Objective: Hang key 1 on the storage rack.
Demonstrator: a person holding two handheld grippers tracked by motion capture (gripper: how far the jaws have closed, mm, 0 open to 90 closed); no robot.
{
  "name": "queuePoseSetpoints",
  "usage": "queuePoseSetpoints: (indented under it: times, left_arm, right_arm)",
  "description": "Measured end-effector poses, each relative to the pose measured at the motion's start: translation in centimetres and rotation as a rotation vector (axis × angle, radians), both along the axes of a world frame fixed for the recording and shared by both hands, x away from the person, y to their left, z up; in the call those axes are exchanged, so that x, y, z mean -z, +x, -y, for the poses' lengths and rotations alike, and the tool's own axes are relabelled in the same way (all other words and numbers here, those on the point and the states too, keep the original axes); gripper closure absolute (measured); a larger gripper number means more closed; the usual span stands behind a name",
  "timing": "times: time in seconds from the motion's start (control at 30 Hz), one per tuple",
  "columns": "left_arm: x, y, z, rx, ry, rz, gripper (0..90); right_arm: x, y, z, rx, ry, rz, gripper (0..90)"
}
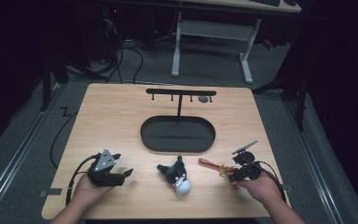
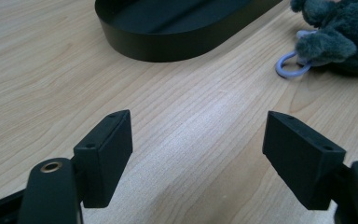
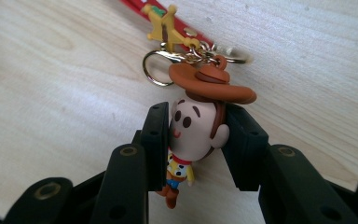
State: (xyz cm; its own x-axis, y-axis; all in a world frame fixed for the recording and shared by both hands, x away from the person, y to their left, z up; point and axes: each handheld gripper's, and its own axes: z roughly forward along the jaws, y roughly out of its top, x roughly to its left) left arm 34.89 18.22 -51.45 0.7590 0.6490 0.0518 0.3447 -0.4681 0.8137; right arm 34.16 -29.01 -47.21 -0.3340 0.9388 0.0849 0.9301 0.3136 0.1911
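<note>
My right gripper [image 3: 196,140] is shut on a cowboy figure keychain [image 3: 200,126], clamping its round head under the brown hat. Its gold ring [image 3: 156,67], yellow star charm and red strap [image 1: 209,163] lie on the table beyond the jaws. In the high view the right gripper [image 1: 235,176] sits near the table's front right. My left gripper [image 1: 126,175] rests at the front left, open, its jaws [image 2: 198,149] wide apart over bare wood. A dark grey and white plush toy [image 1: 177,176] with a lilac ring [image 2: 290,65] lies between the two grippers.
A black oval tray [image 1: 177,134] sits mid-table, with a black T-shaped hook stand [image 1: 180,94] rising behind it. A small grey item [image 1: 204,99] hangs or lies by the stand's right end. Cables trail from both grippers. A desk frame stands on the floor beyond the table.
</note>
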Motion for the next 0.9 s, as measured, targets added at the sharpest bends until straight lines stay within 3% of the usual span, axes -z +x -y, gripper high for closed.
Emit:
queuePoseSetpoints:
  times: [0.27,0.5,0.53,0.57,0.63,0.9]
  left_arm:
    - [-0.1,-0.1,0.0,-0.003,0.0,0.004,24.6]
    - [0.0,-0.1,0.0,-0.004,-0.008,-0.004,24.6]
    - [0.0,-0.1,0.0,-0.004,-0.01,-0.004,24.6]
    - [0.0,-0.1,0.0,-0.003,-0.008,-0.003,24.6]
    - [0.0,-0.1,0.0,-0.003,-0.006,-0.004,24.6]
    - [0.0,-0.1,0.0,0.0,-0.007,-0.003,24.6]
  right_arm:
    - [-1.8,-0.3,-0.3,-0.069,-0.026,0.012,64.7]
    - [-3.4,-0.4,-0.1,-0.079,-0.035,0.028,67.8]
    - [-3.6,-0.3,0.0,-0.101,-0.04,0.037,67.9]
    - [-3.9,-0.5,-0.2,-0.065,-0.044,0.022,68.1]
    - [-4.1,-0.4,0.0,-0.097,-0.052,0.037,68.3]
    - [-5.6,-0.4,-0.2,-0.096,-0.048,0.059,68.5]
